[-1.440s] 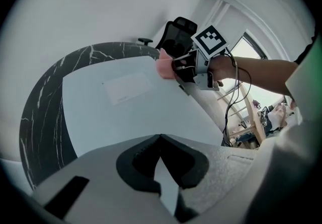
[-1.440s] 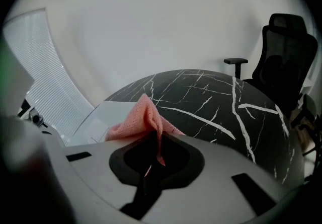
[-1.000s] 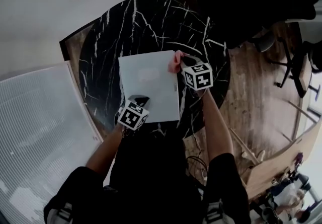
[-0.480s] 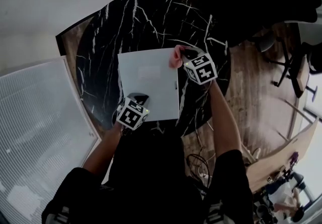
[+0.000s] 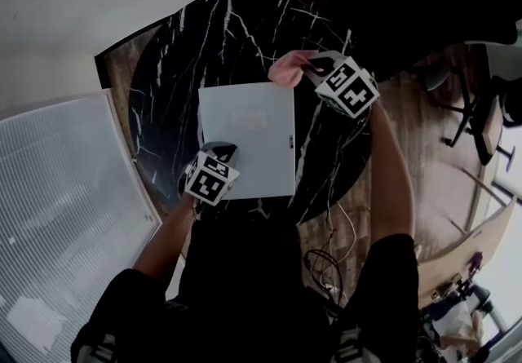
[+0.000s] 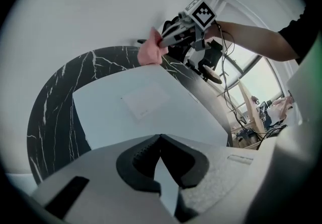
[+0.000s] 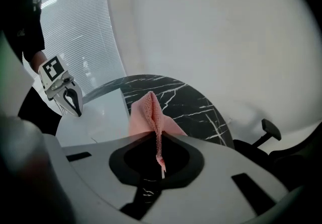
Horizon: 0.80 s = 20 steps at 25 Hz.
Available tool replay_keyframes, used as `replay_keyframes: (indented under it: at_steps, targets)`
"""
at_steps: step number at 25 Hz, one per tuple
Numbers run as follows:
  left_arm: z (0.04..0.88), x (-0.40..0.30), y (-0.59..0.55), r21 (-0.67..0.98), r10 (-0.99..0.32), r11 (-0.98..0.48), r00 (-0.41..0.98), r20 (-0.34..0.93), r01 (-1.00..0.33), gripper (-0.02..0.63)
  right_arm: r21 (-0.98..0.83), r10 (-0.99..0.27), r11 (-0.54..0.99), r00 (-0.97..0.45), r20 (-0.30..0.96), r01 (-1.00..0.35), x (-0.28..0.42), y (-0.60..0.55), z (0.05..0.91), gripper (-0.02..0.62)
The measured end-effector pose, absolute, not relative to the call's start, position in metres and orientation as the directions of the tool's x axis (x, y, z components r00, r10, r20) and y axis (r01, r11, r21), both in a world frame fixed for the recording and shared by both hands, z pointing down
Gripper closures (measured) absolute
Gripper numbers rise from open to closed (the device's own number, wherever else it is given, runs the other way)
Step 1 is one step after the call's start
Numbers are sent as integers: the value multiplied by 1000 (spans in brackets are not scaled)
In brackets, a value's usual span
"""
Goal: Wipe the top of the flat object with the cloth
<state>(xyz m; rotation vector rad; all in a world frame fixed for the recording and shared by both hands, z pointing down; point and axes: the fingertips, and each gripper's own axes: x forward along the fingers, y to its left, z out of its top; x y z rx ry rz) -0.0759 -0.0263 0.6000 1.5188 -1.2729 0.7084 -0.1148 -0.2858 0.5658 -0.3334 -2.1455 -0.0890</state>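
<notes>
Jaws of the right gripper (image 5: pixel 311 69) are pinching the pink woven cloth (image 5: pixel 287 66) just off the far corner of the flat white panel (image 5: pixel 249 141); left gripper (image 5: pixel 218 151) is clamping its near edge. Thin pinch, so the cloth could be slipping out mid-wipe.

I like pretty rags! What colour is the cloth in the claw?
The cloth is pink, clearest in the right gripper view.

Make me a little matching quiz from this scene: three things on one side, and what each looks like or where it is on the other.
1 pink cloth
2 white board
3 round table

A black with white veins
B lies flat, near edge clamped by the left gripper
C pinched by the right gripper

Pairs: 1-C, 2-B, 3-A
</notes>
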Motion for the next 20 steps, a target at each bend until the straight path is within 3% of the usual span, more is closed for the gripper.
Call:
replay_keyframes:
  at_steps: [5,12,20]
  targets:
    - [610,-77,-23,320,-376,43,282,883,-946,607,-18,162,958,-491,856,285,-123,-277,567,588]
    - [608,-77,-24,341,-382,68,291,877,-938,607,-170,300,911,-322,898,377,-109,-239,607,588]
    - [613,-77,-23,334,-400,36,293,868,-942,607,-241,358,861,-196,913,448,-120,-228,608,588]
